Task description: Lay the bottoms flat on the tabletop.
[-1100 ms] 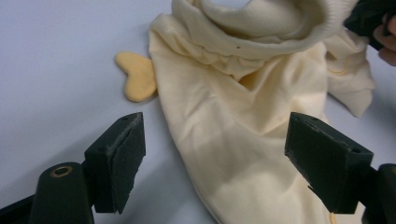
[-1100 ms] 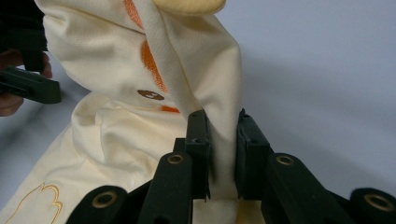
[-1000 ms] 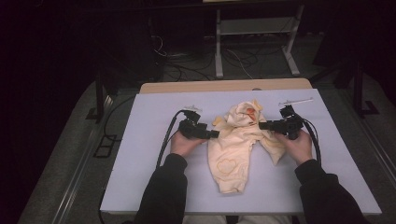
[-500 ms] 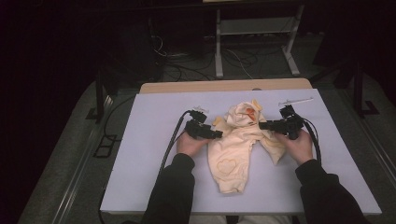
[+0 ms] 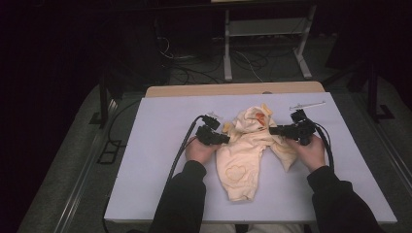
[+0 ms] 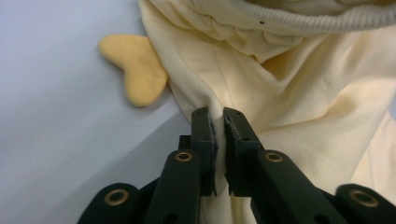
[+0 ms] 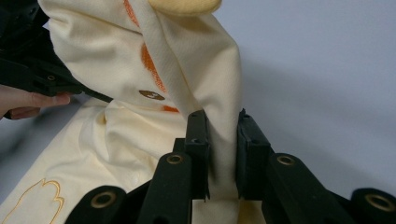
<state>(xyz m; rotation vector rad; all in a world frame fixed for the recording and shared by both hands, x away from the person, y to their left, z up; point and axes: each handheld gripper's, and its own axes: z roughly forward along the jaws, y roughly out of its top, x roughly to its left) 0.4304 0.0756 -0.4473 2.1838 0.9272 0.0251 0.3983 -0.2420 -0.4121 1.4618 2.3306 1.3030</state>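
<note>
From the high view, a pale yellow garment (image 5: 244, 150) lies crumpled near the middle of the white surface (image 5: 145, 145), its hood end toward the far edge and a heart outline stitched on its near part. The left claw (image 5: 224, 139) meets the garment's left edge, and the right claw (image 5: 272, 130) meets its right side near the hood. A hand holds each one, with dark sleeves coming in from the near edge. A thin pale rod (image 5: 307, 104) lies on the surface beyond the right claw.

In the left gripper view, the left claw (image 6: 219, 116) has just been closing and now pinches a fold of the garment (image 6: 299, 102) between its jaws. A yellow ear-shaped flap (image 6: 135, 65) lies flat on the surface (image 6: 56, 116) just beside that fold.

In the right gripper view, the right claw (image 7: 220, 120) is clamped on a raised fold of the garment (image 7: 116, 135), which shows orange stitching. The other gripper and a hand (image 7: 28, 102) sit at the garment's far side.
</note>
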